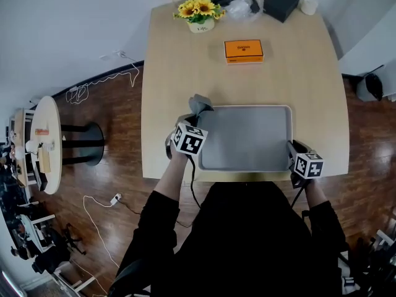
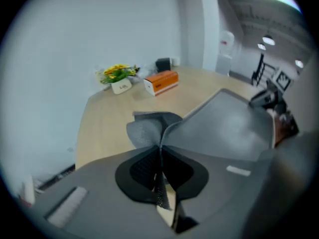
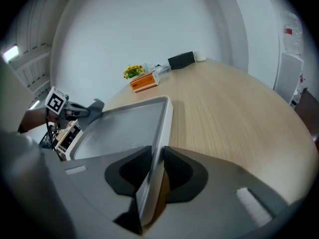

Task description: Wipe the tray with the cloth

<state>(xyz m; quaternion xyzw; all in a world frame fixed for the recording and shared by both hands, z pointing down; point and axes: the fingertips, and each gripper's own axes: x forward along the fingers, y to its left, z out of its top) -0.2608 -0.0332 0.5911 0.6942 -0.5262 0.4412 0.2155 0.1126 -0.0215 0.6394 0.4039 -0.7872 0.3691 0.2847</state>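
A grey tray [image 1: 244, 138] lies on the light wooden table [image 1: 309, 79], near its front edge. A crumpled grey cloth [image 1: 199, 104] sits at the tray's far left corner. My left gripper [image 1: 195, 119] is shut on it. In the left gripper view the cloth [image 2: 149, 128] bunches out ahead of the closed jaws of my left gripper [image 2: 160, 151], right beside the tray [image 2: 234, 128]. My right gripper [image 1: 292, 146] is at the tray's near right corner. In the right gripper view the tray's rim [image 3: 167, 118] stands pinched between the pads of my right gripper [image 3: 157, 153].
On the far half of the table are an orange box [image 1: 243, 50], a pot of yellow flowers [image 1: 199, 11], a black box [image 1: 281, 2] and a clear bag [image 1: 241, 8]. A round side table [image 1: 46, 141] stands at the left, with cables on the floor.
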